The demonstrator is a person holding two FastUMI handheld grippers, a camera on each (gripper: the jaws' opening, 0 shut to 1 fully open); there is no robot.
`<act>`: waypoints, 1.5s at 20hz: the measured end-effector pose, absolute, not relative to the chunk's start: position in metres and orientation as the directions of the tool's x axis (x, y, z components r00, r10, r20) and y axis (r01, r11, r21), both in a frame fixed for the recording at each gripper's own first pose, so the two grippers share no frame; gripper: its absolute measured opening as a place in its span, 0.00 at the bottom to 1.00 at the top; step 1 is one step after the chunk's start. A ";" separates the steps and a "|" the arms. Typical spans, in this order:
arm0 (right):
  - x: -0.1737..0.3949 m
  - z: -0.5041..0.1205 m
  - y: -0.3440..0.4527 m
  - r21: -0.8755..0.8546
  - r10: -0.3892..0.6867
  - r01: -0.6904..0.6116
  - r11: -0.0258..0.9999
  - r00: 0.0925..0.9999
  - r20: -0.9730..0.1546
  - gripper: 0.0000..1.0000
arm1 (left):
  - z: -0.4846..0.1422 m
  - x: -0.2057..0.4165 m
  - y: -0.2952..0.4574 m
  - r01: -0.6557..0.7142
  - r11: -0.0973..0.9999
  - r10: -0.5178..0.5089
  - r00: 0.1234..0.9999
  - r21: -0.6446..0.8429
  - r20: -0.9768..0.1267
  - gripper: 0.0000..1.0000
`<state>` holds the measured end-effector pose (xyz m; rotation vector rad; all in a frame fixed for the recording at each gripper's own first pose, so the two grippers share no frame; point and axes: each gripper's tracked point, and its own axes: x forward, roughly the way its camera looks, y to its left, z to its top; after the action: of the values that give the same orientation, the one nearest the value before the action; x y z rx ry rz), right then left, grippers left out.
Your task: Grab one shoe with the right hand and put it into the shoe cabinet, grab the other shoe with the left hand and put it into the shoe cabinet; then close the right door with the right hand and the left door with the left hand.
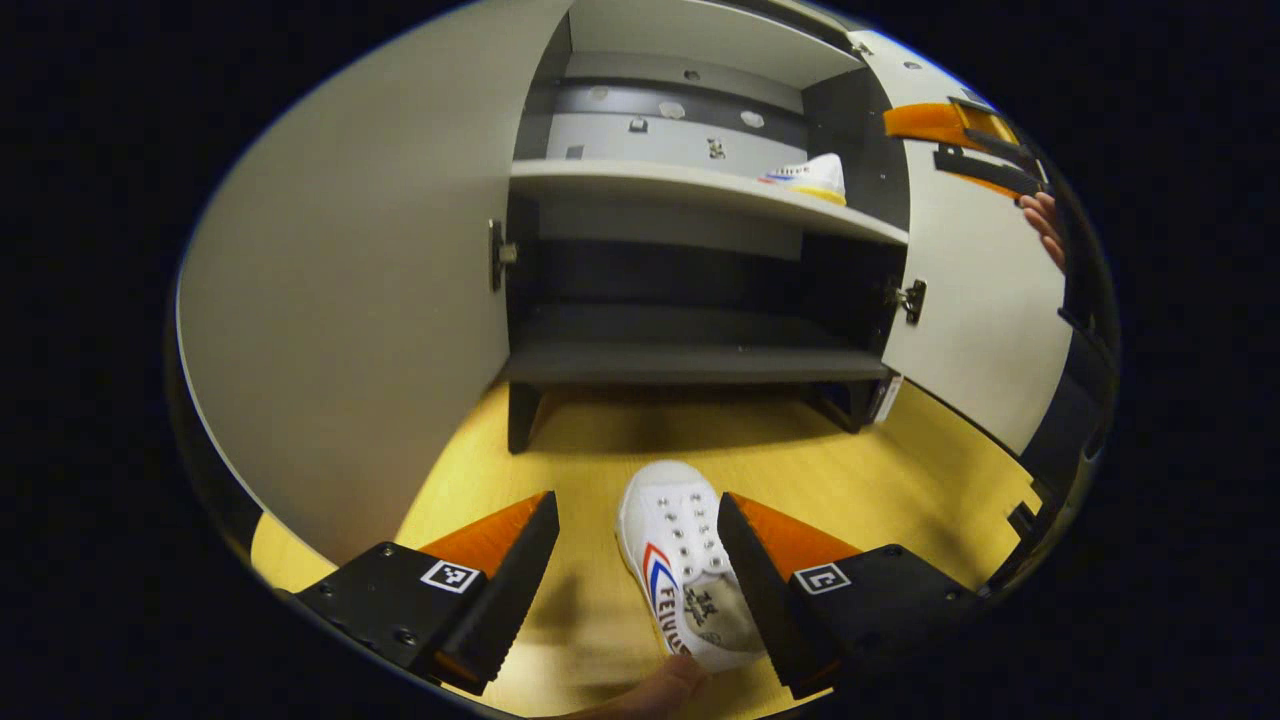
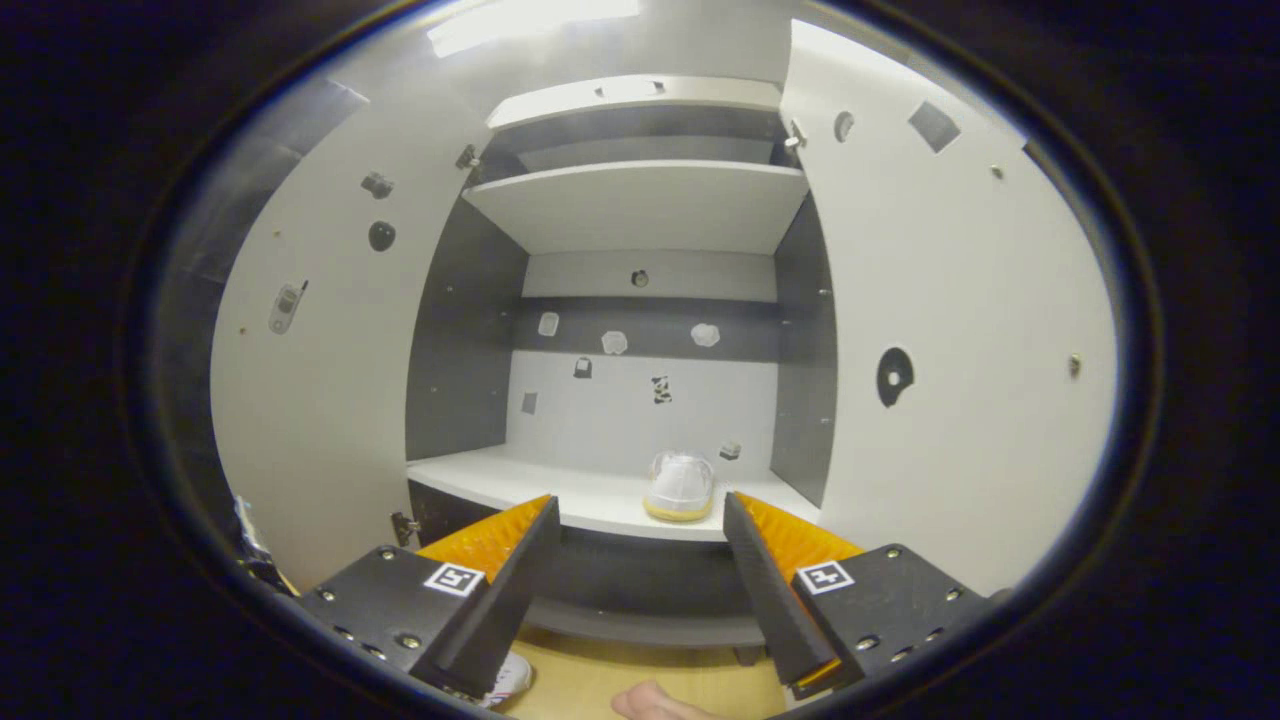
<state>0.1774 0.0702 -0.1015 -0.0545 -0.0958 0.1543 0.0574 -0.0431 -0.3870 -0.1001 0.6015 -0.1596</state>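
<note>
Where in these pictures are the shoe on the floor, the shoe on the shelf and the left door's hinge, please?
Floor shoe (image 1: 672, 560): left gripper view, on its laced upper.
Shelf shoe (image 2: 680, 485): right gripper view, on its heel.
Hinge (image 1: 497, 254): left gripper view, on the metal plate at the door's edge.

A white shoe (image 1: 684, 560) lies on the yellow wooden floor (image 1: 930, 480) just in front of the open shoe cabinet (image 1: 700, 360), whose legs stand on that floor; a second white shoe (image 1: 812, 177) rests on the cabinet's middle shelf (image 1: 640, 180), toward its right end.
</note>
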 end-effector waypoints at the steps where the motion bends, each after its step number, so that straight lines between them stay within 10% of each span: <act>1: 0.165 -0.104 0.069 -0.042 0.156 -0.152 0.987 0.983 0.101 0.98 | -0.401 0.052 -0.043 0.121 0.983 -0.181 0.790 -0.140 -0.586 0.98; 13: 0.139 -0.138 0.036 -0.092 0.066 -0.056 0.994 0.991 0.114 0.98 | -0.466 0.040 -0.056 0.197 0.956 -0.293 0.573 -0.218 -0.766 0.94; 15: 0.141 -0.142 0.034 -0.105 0.060 -0.049 0.993 0.992 0.109 0.98 | -0.466 0.043 -0.068 0.224 0.936 -0.350 0.570 -0.270 -0.744 0.88; 17: 0.141 -0.143 0.037 -0.109 0.068 -0.056 0.992 0.992 0.107 0.98 | -0.463 0.042 -0.065 0.213 0.940 -0.341 0.568 -0.266 -0.749 0.48; 22: 0.139 -0.144 0.041 -0.110 0.094 -0.083 0.991 0.990 0.104 0.98 | -0.450 0.049 -0.056 0.204 0.953 -0.301 0.616 -0.222 -0.728 0.03; 30: 0.132 -0.144 0.029 -0.097 0.083 -0.072 0.993 0.991 0.110 0.98 | -0.345 0.084 -0.062 0.247 0.956 -0.294 0.779 -0.160 -0.554 0.02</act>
<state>0.1322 0.0289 -0.1438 -0.0933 -0.1137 0.0780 0.0838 -0.0618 -0.3448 -0.0800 0.6115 -0.2923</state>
